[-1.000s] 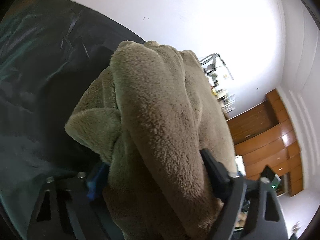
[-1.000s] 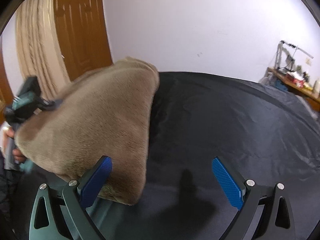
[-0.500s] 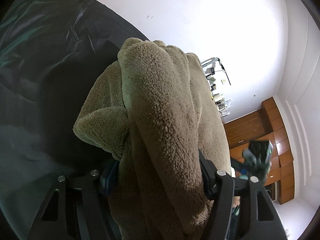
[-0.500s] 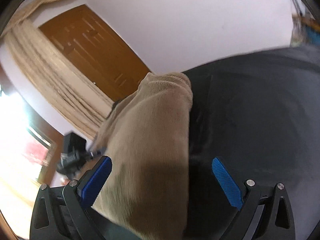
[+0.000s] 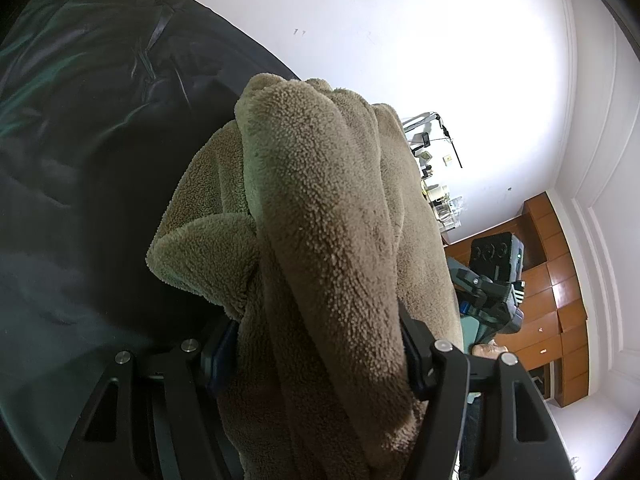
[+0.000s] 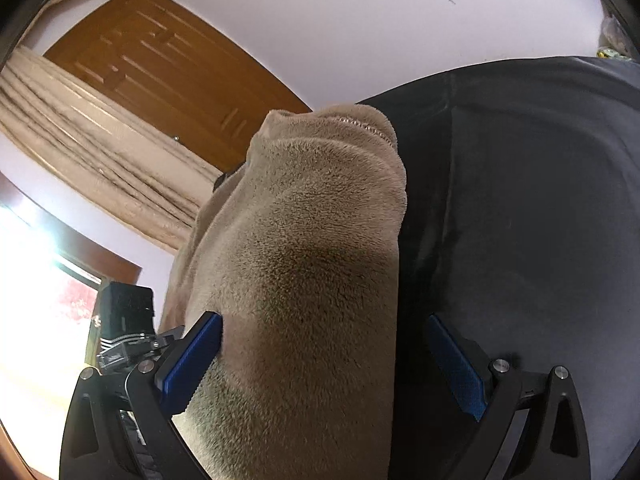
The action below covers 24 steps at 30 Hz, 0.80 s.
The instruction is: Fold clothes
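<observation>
Left wrist camera sits right behind its own fingers, looking along them and tilted upward, with the fleece garment (image 5: 320, 248) so close it fills the centre, the dark cloth-covered surface (image 5: 80, 160) from nine to eleven o'clock, white wall at twelve and the right gripper (image 5: 492, 288) at three o'clock. Right wrist camera is just as close, also tilted up, with the same garment (image 6: 304, 280) dead centre, the dark surface (image 6: 520, 200) from one to four o'clock, a wooden door (image 6: 160, 64) at eleven and the left gripper (image 6: 128, 332) at eight. Both views share the garment, the dark surface and the white wall, and each catches the other's gripper.

Left tool (image 5: 316, 348) clamped on bunched tan fleece garment (image 5: 320, 220); dark sheet (image 5: 80, 140) behind.
</observation>
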{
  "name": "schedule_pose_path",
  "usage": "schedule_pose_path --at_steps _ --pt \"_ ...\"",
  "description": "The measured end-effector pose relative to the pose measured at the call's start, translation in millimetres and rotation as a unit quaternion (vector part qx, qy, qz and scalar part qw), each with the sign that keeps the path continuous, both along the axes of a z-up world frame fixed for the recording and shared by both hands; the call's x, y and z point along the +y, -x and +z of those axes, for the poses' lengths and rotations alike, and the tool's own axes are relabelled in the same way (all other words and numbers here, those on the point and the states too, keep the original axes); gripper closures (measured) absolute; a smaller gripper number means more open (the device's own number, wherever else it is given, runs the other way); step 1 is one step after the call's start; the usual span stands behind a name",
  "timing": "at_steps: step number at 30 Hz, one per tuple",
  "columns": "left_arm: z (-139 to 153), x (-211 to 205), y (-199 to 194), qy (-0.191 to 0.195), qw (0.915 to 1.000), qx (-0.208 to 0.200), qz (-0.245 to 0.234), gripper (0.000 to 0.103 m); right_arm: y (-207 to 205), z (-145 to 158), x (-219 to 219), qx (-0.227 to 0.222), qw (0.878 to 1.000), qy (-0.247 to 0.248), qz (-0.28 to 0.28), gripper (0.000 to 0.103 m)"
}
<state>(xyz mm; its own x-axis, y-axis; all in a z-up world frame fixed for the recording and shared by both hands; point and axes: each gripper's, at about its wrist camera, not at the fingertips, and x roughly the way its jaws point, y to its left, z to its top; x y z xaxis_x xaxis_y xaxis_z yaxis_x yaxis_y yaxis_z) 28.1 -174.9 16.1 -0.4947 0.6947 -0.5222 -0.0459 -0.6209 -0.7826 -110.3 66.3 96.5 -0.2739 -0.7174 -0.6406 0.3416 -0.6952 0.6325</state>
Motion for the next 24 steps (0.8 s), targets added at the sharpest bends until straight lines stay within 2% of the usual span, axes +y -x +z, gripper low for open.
schedule_pose_path --at_steps 4,8,11,16,19,23,24 --pt "1 3 -2 -0.001 1.0 -0.001 -0.001 0.032 6 -6 -6 -0.006 1.0 0.0 0.012 0.001" --pt "1 0 -5 0.0 1.0 0.0 -0.003 0.032 12 -18 -8 -0.023 0.999 0.02 0.024 0.001" --pt "2 -2 -7 0.0 1.0 -0.001 -0.004 0.032 4 -15 -6 -0.021 0.999 0.028 0.037 0.001" --pt "3 2 -3 0.003 1.0 -0.001 -0.005 0.032 3 -12 -20 -0.012 0.998 0.007 0.062 0.001" --pt "3 3 -3 0.006 1.0 0.0 -0.004 0.032 -5 -5 -25 0.012 0.998 -0.019 0.059 0.002" --pt "2 4 -3 0.009 0.9999 0.004 -0.003 0.032 -18 6 -32 0.047 0.996 -0.055 0.05 0.023" --pt "2 4 -4 0.009 0.9999 0.004 -0.002 0.032 -22 9 -34 0.056 0.995 -0.064 0.048 0.025"
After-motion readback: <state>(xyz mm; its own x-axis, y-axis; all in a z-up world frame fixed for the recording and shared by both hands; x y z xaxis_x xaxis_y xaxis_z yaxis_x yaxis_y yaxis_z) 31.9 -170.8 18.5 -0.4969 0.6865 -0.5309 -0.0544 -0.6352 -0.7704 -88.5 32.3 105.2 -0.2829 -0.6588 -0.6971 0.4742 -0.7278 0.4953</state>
